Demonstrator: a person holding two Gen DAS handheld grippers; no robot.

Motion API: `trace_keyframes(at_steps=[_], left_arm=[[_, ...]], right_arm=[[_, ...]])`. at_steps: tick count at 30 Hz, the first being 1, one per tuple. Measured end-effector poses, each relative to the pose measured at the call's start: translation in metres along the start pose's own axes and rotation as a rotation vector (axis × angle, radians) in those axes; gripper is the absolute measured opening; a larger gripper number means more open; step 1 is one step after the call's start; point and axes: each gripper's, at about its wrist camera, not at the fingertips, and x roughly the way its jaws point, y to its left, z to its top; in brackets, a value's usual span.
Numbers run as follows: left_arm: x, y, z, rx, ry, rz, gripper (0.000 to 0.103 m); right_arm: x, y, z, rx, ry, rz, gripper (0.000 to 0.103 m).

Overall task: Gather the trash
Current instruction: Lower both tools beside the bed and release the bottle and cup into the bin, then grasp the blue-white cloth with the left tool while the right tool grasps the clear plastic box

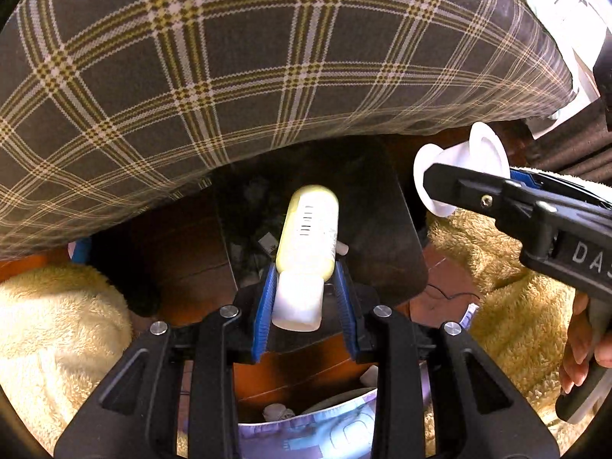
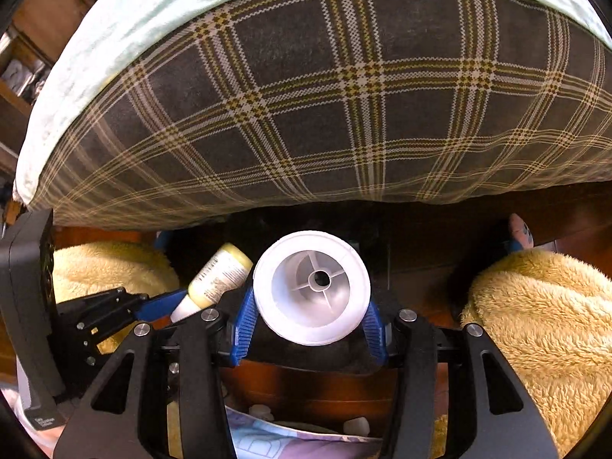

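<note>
Beside plaid mattress – bottle between left tool pads

Both views look forward and downward along their own tool's fingers, close to the plaid mattress side. They share it, the wooden floor and each other's tool.

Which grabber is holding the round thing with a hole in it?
The right gripper holds the white spool; the left gripper holds a yellow bottle.
</note>
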Motion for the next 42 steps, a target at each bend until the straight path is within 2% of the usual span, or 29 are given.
trace_keyframes(at_steps=[2, 6, 11, 14, 17, 19, 25, 31, 36, 42], left_arm=[[-0.001, 0.001, 0.002, 0.005, -0.003, 0.013, 0.031], [-0.009, 0.003, 0.003, 0.002, -0.022, 0.044, 0.042], [-0.027, 0.006, 0.007, -0.001, -0.065, 0.073, 0.055], [-0.047, 0.007, 0.011, 0.003, -0.110, 0.082, 0.061], [-0.071, 0.002, 0.017, 0.016, -0.165, 0.096, 0.067], [-0.089, 0.000, 0.022, 0.027, -0.207, 0.100, 0.070], [-0.133, -0.005, 0.041, 0.052, -0.301, 0.113, 0.073], [-0.166, -0.006, 0.068, 0.074, -0.381, 0.125, 0.077], [-0.175, -0.002, 0.100, 0.092, -0.429, 0.158, 0.079], [-0.164, 0.004, 0.141, 0.094, -0.419, 0.162, 0.079]], right_arm=[[-0.001, 0.000, 0.003, 0.008, -0.004, -0.007, 0.057], [-0.006, -0.008, 0.005, 0.029, -0.020, -0.014, 0.068], [-0.025, -0.012, 0.012, 0.045, -0.061, -0.022, 0.072], [-0.040, -0.012, 0.016, 0.050, -0.091, -0.018, 0.074], [-0.059, -0.012, 0.022, 0.055, -0.138, -0.011, 0.082], [-0.072, -0.010, 0.027, 0.051, -0.171, -0.008, 0.082], [-0.122, -0.006, 0.054, 0.009, -0.301, -0.040, 0.082], [-0.148, -0.007, 0.089, -0.020, -0.380, -0.078, 0.082], [-0.153, -0.009, 0.120, -0.040, -0.405, -0.097, 0.082], [-0.135, -0.003, 0.169, -0.064, -0.383, -0.091, 0.082]])
